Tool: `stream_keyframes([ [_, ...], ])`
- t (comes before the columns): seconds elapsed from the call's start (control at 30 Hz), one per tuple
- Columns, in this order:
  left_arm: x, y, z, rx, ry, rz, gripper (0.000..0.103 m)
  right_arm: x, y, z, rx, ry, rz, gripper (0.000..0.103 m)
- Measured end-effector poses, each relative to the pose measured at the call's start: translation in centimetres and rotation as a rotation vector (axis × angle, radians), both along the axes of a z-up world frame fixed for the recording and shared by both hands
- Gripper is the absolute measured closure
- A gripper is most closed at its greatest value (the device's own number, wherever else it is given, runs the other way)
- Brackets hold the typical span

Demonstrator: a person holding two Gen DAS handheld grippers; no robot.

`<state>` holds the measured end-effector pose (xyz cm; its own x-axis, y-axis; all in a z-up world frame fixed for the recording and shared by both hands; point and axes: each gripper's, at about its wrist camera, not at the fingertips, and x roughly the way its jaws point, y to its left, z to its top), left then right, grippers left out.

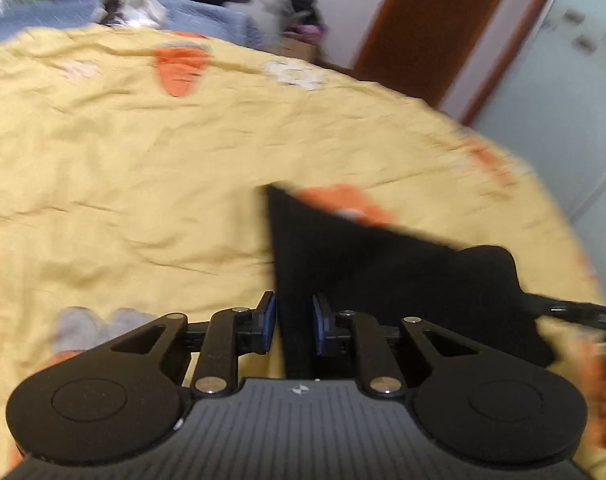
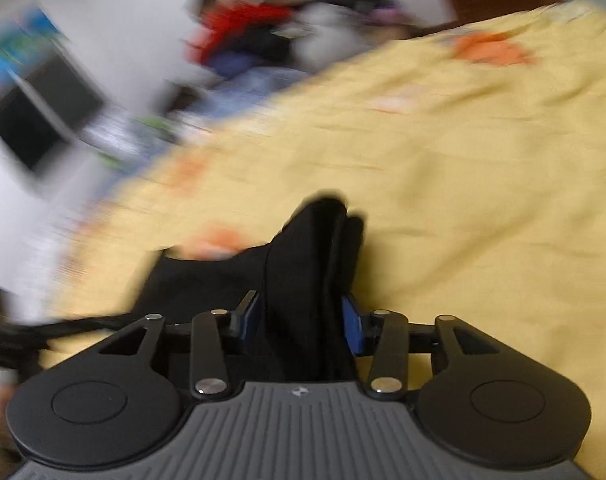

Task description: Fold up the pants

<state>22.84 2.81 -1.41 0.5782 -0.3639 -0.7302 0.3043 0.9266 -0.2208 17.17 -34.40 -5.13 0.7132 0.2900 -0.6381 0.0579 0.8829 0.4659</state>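
Left tongs and right tongs, each narrowly open, pinch black pants above the bedspread. Step: lifting for fold. Next: carry over evenly.

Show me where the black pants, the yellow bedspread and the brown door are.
Black fabric pants (image 1: 343, 256), left wrist view, flat stretch beyond the fingers.
Yellow carrot-print bedspread (image 1: 115, 168), left wrist view, bare wrinkled middle.
Brown wooden door (image 1: 435, 20), left wrist view, its panel.
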Motion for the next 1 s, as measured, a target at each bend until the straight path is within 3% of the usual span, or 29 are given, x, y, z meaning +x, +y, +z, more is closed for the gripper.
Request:
stream_keyframes([
  [0.07, -0.8, 0.2, 0.3, 0.064, -0.066, 0.016, 0.077, -1.7, 1.9, 1.2, -0.263, -0.065, -0.022, 0.060],
  [0.1, -1.2, 0.2, 0.5, 0.095, -0.088, 0.034, 0.074, -2.7, 2.8, 2.0, -0.326, -0.100, -0.019, 0.060],
  [0.2, -2.6, -0.1, 1.5, 0.110, -0.120, 0.050, 0.070, -4.8, 4.9, 3.5, -0.211, -0.199, 0.142, 0.059],
  [0.27, -4.2, -0.2, 2.4, 0.067, -0.127, 0.025, 0.048, -4.5, 6.2, 2.8, -0.135, -0.161, 0.239, 0.058],
  [0.3, -5.0, -0.3, 2.7, 0.053, -0.130, 0.023, 0.032, -4.1, 6.6, 2.1, -0.141, -0.116, 0.238, 0.058],
  [0.37, -7.0, -1.1, 3.3, 0.066, -0.148, 0.016, 0.029, -3.5, 6.6, 0.2, -0.183, -0.041, 0.173, 0.059],
  [0.43, -9.4, -1.7, 3.6, 0.077, -0.171, 0.012, 0.027, -4.9, 6.4, 0.7, -0.145, -0.061, 0.100, 0.058],
  [0.5, -11.8, -2.3, 3.6, 0.072, -0.190, 0.017, 0.016, -7.0, 7.5, 1.8, -0.171, -0.087, 0.020, 0.043],
  [0.53, -13.0, -2.5, 3.5, 0.062, -0.206, 0.036, 0.008, -8.3, 8.5, 2.2, -0.197, -0.116, -0.012, 0.023],
  [0.57, -14.2, -2.6, 3.3, 0.050, -0.223, 0.055, 0.007, -9.5, 9.2, 2.5, -0.216, -0.150, -0.026, 0.009],
  [0.6, -15.6, -2.6, 3.1, 0.039, -0.242, 0.074, 0.007, -10.7, 10.0, 2.6, -0.230, -0.183, -0.034, 0.007],
  [0.67, -17.7, -2.7, 2.5, 0.025, -0.266, 0.098, 0.007, -12.9, 11.4, 2.6, -0.267, -0.228, -0.043, 0.007],
  [0.77, -19.5, -3.1, 1.0, 0.071, -0.259, 0.100, 0.007, -15.6, 12.8, 2.4, -0.319, -0.240, -0.081, 0.007],
  [0.87, -20.7, -3.1, -0.2, 0.120, -0.268, 0.080, 0.007, -16.6, 12.9, 1.2, -0.305, -0.211, -0.111, 0.007],
  [1.0, -21.7, -2.6, -0.9, 0.129, -0.279, 0.099, 0.007, -17.9, 13.3, 0.1, -0.291, -0.194, -0.125, 0.007],
])
